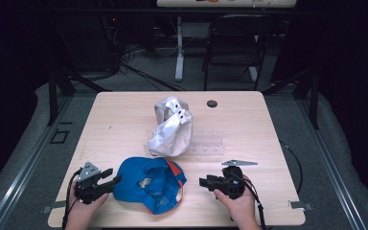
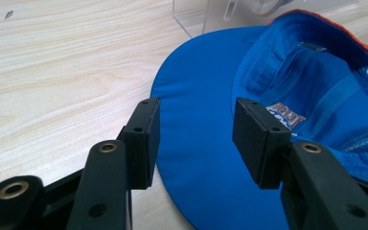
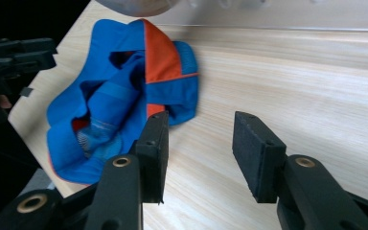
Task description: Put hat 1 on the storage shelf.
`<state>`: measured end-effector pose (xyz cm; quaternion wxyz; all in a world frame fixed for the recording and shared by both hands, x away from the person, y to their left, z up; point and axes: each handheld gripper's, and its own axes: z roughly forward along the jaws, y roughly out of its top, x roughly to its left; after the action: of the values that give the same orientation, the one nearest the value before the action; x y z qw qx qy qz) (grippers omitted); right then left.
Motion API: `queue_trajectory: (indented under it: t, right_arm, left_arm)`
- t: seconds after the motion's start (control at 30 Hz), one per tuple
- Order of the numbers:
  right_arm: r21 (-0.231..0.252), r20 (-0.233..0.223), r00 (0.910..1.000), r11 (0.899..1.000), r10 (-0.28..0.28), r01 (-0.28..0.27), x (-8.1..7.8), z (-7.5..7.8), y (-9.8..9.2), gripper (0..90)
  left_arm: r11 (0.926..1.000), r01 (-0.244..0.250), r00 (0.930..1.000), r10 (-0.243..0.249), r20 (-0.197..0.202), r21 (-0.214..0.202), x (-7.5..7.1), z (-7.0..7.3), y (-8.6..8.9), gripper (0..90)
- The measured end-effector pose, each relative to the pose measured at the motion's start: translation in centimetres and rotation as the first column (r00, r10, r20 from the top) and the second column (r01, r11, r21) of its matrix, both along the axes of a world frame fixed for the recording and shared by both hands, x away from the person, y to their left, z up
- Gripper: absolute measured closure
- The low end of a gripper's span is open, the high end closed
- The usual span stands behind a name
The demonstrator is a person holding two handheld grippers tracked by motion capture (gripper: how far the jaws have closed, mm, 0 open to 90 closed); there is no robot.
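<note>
While both grippers (image 1: 116,178) (image 1: 202,182) gape empty, bare table (image 1: 124,115) seemingly flanks the blue cap (image 1: 148,184).

This is looking like a lab or recording studio rather than a home. A light wooden table (image 1: 124,110) is standing alone on a grey floor (image 1: 158,72), with dark curtains (image 1: 9,57) hanging around it and black metal stands (image 1: 57,86) bracing at the sides. Behind it, cables (image 1: 134,72) are trailing across the floor past a white desk leg (image 1: 179,48), and a black folding chair (image 1: 232,45) is sitting unused.
</note>
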<state>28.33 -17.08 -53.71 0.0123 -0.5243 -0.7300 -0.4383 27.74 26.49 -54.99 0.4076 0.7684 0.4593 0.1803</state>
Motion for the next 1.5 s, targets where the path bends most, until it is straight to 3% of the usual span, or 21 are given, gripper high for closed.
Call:
queue_trajectory:
  t: [0.17, 0.37, 0.5, 0.53, 0.57, 0.6, 0.67, 0.97, 1.17, 1.2, 1.33, 1.5]
  right_arm:
    - [0.069, -0.036, 0.9987, 0.997, 0.035, -0.033, 0.4, -0.3, 1.0, 60.0]
    - [0.146, -0.086, 0.9926, 0.987, 0.086, -0.073, 0.9, -0.9, 2.4, 59.4]
    - [0.146, -0.128, 0.9836, 0.983, 0.127, -0.108, 1.0, -1.6, 3.4, 58.5]
    - [0.092, -0.142, 0.9764, 0.984, 0.163, -0.151, 1.2, -1.6, 3.4, 58.5]
    - [0.169, -0.137, 0.9814, 0.979, 0.135, -0.111, 1.1, -2.2, 4.1, 58.3]
    - [0.133, -0.148, 0.9784, 0.983, 0.145, -0.125, 1.1, -2.2, 4.2, 58.3]
    - [0.123, -0.161, 0.9745, 0.983, 0.157, -0.138, 1.3, -2.6, 4.5, 58.3]
    - [0.139, -0.198, 0.9659, 0.98, 0.167, -0.141, 1.9, -3.8, 5.3, 57.9]
    - [0.117, -0.228, 0.9562, 0.98, 0.183, -0.16, 2.1, -4.4, 5.9, 58.1]
    - [0.143, -0.235, 0.9526, 0.976, 0.193, -0.162, 2.1, -4.5, 6.1, 58.1]
    - [0.17, -0.256, 0.9403, 0.968, 0.224, -0.184, 2.2, -4.7, 6.3, 58.9]
    - [0.234, -0.253, 0.9364, 0.955, 0.243, -0.185, 2.1, -4.2, 6.0, 61.7]
  left_arm:
    - [1.0, 0.0, 1.0, 0.0, 0.003, 0.0, -0.3, 0.0, 0.0, 52.7]
    - [0.9996, 0.01, 0.9999, -0.01, -0.004, 0.025, -0.6, 0.0, 0.0, 52.6]
    - [0.9998, 0.005, 1.0, -0.005, 0.006, 0.022, -0.7, 0.0, 0.0, 52.5]
    - [0.9997, 0.005, 1.0, -0.006, 0.005, 0.022, -0.7, -0.1, 0.1, 52.4]
    - [0.9997, 0.005, 1.0, -0.005, 0.005, 0.024, -0.7, -0.1, 0.1, 52.4]
    - [0.9996, 0.006, 1.0, -0.006, 0.0, 0.027, -0.7, -0.1, 0.2, 52.4]
    - [0.9997, 0.001, 1.0, -0.001, -0.005, 0.026, -0.8, -0.1, 0.2, 52.3]
    - [0.9997, -0.004, 1.0, 0.003, 0.003, 0.025, -0.9, -0.2, 0.2, 52.3]
    - [0.9997, -0.012, 0.9999, 0.011, 0.007, 0.023, -1.0, -0.2, 0.3, 52.3]
    - [0.9997, -0.013, 0.9999, 0.013, 0.007, 0.022, -1.0, -0.2, 0.3, 52.3]
    - [0.9996, -0.015, 0.9999, 0.015, 0.006, 0.023, -1.0, -0.2, 0.4, 52.3]
    - [0.9996, -0.017, 0.9998, 0.017, 0.008, 0.021, -1.0, -0.2, 0.4, 52.3]
